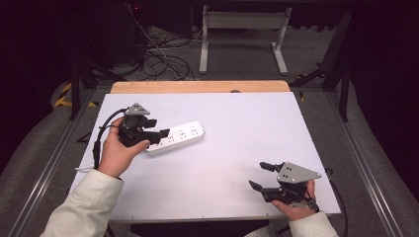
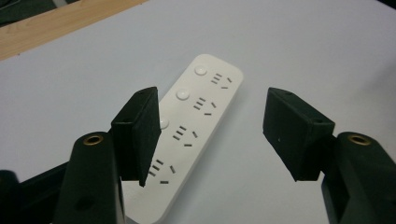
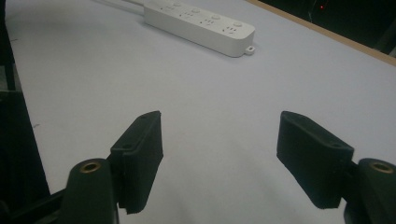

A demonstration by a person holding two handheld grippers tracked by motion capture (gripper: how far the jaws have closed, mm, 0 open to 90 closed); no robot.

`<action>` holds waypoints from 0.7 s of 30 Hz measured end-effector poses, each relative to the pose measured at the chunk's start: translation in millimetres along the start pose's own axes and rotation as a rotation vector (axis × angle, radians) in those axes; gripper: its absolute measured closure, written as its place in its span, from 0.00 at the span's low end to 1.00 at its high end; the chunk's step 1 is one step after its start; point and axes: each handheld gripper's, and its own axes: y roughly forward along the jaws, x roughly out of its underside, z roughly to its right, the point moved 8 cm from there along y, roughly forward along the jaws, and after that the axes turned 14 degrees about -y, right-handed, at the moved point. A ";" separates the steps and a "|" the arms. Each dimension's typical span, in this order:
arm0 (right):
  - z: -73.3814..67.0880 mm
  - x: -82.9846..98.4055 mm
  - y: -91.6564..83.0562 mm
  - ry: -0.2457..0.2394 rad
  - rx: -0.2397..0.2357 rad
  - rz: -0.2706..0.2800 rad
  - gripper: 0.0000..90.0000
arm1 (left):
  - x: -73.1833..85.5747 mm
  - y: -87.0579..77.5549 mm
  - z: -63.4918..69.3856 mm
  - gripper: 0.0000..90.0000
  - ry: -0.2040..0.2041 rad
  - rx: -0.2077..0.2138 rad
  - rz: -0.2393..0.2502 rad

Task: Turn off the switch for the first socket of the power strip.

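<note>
Power strip (image 1: 175, 138): white smooth plastic, long with rounded corners, round buttons beside slotted sockets; laid left of centre in the high view.
Table (image 1: 237, 148): matte pale surface, wooden far edge.
Left gripper (image 1: 157, 127): held at the strip's near end, jaws spread, nothing gripped.
Right gripper (image 1: 261, 176): lower right, jaws released, empty.

White table (image 1: 237, 163), floor cables (image 1: 158, 59)
</note>
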 end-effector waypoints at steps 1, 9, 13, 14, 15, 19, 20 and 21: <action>0.1 -0.1 0.0 0.002 0.001 0.002 0.35 | 1.1 -2.6 0.8 0.38 0.005 0.004 0.009; 0.5 -1.2 -0.8 0.013 -0.002 0.015 0.35 | 11.8 -27.1 9.0 0.34 0.053 0.034 0.126; 1.1 -1.5 -1.0 0.021 -0.005 0.023 0.35 | 21.6 -34.3 10.7 0.33 0.107 0.037 0.168; 1.2 -1.6 -1.0 0.022 -0.005 0.024 0.35 | 24.7 -34.0 11.1 0.33 0.114 0.038 0.168; 1.2 -1.7 -0.9 0.024 -0.007 0.026 0.35 | 27.1 -33.9 11.6 0.33 0.118 0.046 0.165; 1.1 -2.8 -2.1 0.035 -0.013 0.037 0.34 | 38.0 -32.2 19.6 0.33 0.116 0.101 0.216; 1.2 -2.6 -2.4 0.035 -0.013 0.036 0.34 | 40.3 -32.3 19.9 0.33 0.135 0.095 0.216; 1.4 -2.6 -2.5 0.036 -0.015 0.038 0.34 | 42.9 -31.7 21.5 0.33 0.140 0.102 0.216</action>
